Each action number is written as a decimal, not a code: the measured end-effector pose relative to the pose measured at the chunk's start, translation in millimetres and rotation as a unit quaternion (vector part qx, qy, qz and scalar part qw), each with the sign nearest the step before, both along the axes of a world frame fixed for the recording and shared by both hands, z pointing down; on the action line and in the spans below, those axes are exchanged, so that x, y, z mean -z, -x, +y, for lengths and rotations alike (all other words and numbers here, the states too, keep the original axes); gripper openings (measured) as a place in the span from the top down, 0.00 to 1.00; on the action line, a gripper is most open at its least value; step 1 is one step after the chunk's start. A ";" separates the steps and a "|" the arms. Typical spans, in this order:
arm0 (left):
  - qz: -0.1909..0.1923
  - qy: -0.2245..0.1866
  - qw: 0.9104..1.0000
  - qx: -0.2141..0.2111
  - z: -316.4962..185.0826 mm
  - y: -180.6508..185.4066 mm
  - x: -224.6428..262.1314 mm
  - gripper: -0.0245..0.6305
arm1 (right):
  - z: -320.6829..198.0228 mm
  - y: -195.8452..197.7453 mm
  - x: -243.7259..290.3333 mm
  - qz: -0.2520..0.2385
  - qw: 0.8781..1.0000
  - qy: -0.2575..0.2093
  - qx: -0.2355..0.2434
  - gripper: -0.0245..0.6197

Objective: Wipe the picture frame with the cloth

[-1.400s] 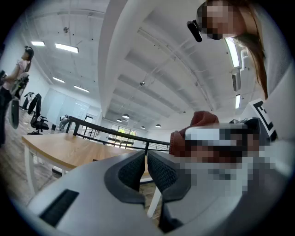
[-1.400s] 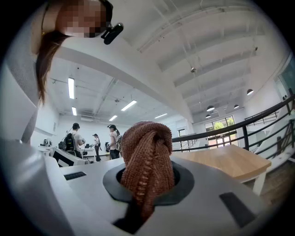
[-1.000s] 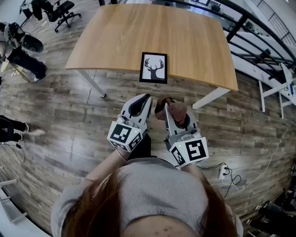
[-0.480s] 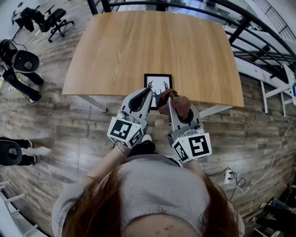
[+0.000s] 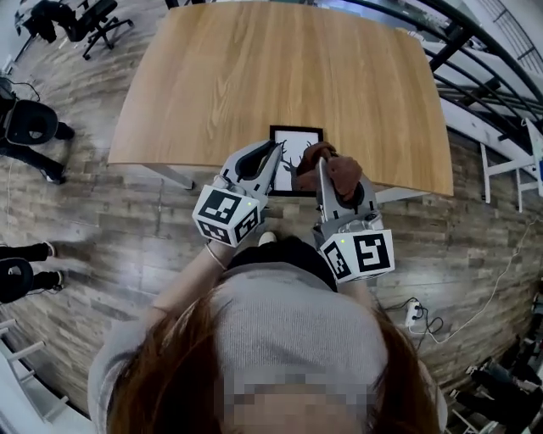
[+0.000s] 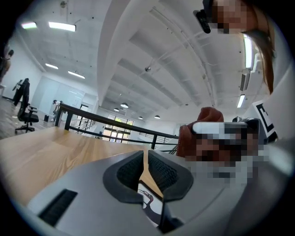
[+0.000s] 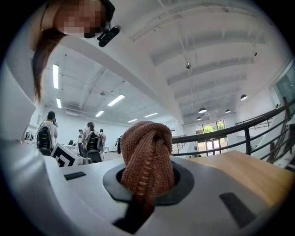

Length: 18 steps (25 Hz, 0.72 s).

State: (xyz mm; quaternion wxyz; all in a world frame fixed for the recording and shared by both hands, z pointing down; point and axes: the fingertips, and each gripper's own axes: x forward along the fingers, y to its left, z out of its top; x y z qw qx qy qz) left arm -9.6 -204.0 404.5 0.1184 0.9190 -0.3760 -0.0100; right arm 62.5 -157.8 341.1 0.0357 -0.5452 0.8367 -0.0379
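Note:
A black picture frame (image 5: 297, 140) with a white deer print lies flat at the near edge of the wooden table (image 5: 254, 76). My left gripper (image 5: 276, 153) is shut and empty, its tips over the frame's left side; the frame (image 6: 151, 205) shows below its jaws in the left gripper view. My right gripper (image 5: 320, 161) is shut on a brown knitted cloth (image 5: 335, 169), held over the frame's right side. In the right gripper view the cloth (image 7: 148, 154) bulges out between the jaws. Both grippers point level, above the table's front edge.
The table's white legs (image 5: 174, 175) stand on wood-plank flooring. Office chairs (image 5: 85, 19) stand at the far left, a black railing (image 5: 475, 51) runs at the right, and a power strip with cables (image 5: 414, 315) lies on the floor at the lower right. People stand far behind in the right gripper view.
Both grippers have moved forward together from over the floor to the table's near edge, now partly covering the picture frame. The cloth stays in the right gripper.

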 end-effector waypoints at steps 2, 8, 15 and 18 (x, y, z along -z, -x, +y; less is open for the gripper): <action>0.008 0.029 1.000 -0.003 -5.1 5.1 -11.6 0.91 | -7.2 -1.1 -5.7 -0.003 1.000 0.006 0.001 0.89; 0.022 0.172 0.984 -0.036 -3.6 7.2 -77.3 0.60 | -18.1 3.3 -15.2 -0.005 1.000 0.021 0.014 0.89; 0.006 0.297 0.954 -0.036 9.2 9.9 -160.6 0.58 | -20.6 -2.9 -23.7 -0.002 0.999 0.032 0.009 0.89; 0.004 0.329 0.943 -0.040 12.0 8.8 -185.7 0.58 | -21.6 -6.7 -25.7 0.000 0.999 0.035 0.001 0.89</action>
